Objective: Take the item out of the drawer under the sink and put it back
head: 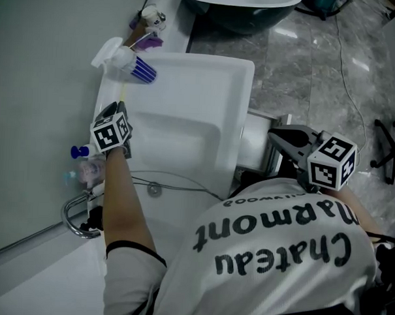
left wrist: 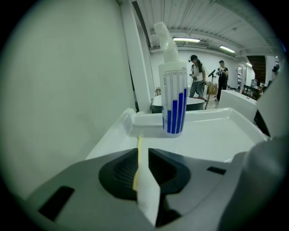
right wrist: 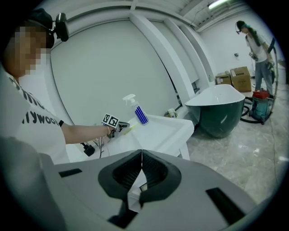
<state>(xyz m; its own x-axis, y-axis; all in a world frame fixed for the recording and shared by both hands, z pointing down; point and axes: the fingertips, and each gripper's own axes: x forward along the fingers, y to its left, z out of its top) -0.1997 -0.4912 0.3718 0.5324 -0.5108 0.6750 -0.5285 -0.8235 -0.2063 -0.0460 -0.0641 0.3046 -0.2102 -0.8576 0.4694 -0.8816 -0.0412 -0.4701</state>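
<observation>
My left gripper (head: 120, 108) (left wrist: 142, 152) is over the left rim of the white sink (head: 247, 77). It is shut on a thin yellow-and-white item (left wrist: 146, 191) (head: 122, 91), whose yellow tip points at a white spray bottle with blue stripes (head: 126, 60) (left wrist: 175, 101) just ahead on the rim. In the right gripper view the left gripper (right wrist: 119, 127) shows with the yellow item sticking out toward the bottle (right wrist: 137, 113). My right gripper (head: 278, 133) (right wrist: 142, 152) hangs right of the sink, shut and empty, near a white panel (head: 254, 136) below the sink's edge.
A chrome tap (head: 74, 217) and small bottles (head: 83, 161) stand along the wall side. A cable (head: 176, 185) runs across the basin. More toiletries (head: 147, 27) sit at the far corner. A dark bathtub (head: 243, 9) (right wrist: 221, 110) stands beyond on the marble floor. People (left wrist: 197, 81) stand far off.
</observation>
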